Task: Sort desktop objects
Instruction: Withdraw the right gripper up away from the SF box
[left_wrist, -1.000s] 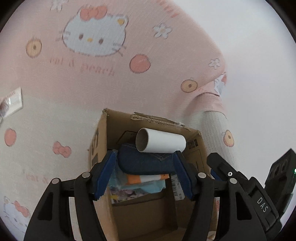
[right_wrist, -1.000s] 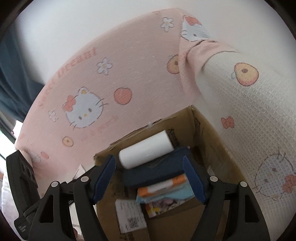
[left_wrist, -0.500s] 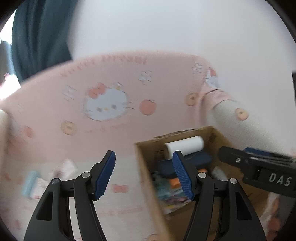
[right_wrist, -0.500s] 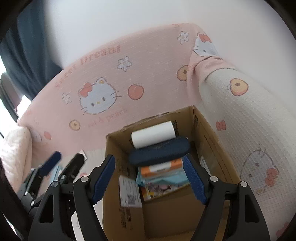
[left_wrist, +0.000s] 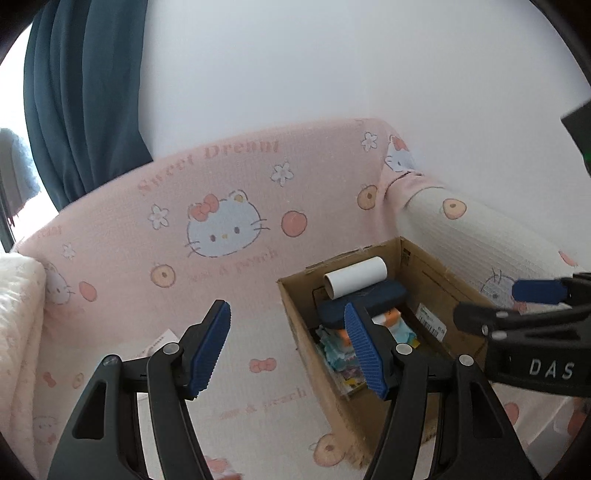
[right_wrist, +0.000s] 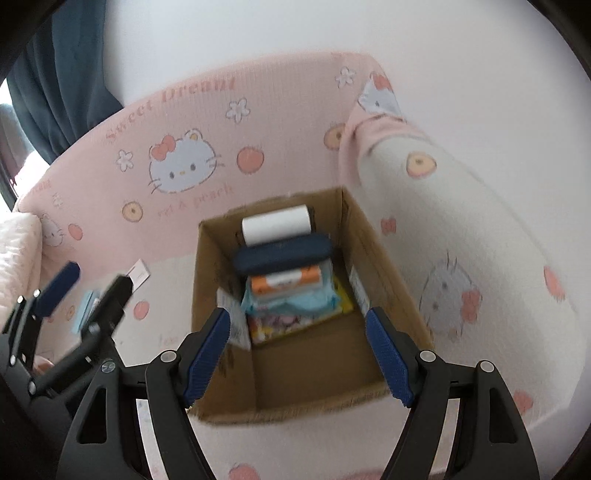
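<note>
Above the cardboard box (right_wrist: 373, 254), we hold the right gripper (right_wrist: 297, 356) with fingers spread and empty; the left gripper (left_wrist: 286, 347) is likewise spread, beside the box. Inside lie a white roll (right_wrist: 277, 223), a navy case (right_wrist: 282, 253) and packets. We should now seek loose papers (right_wrist: 138, 275) on the bedspread (left_wrist: 258, 398), approaching low. A second ago both grippers flanked the case closely; they have since pulled back.

Pink-and-cream cartoon-cat-print fabric-covered seat (left_wrist: 258, 391), open brown cardboard box (right_wrist: 384, 258) standing on it by the cream armrest, white paper card (right_wrist: 138, 274) and pale blue flat packet (right_wrist: 84, 311) lying left of the box
</note>
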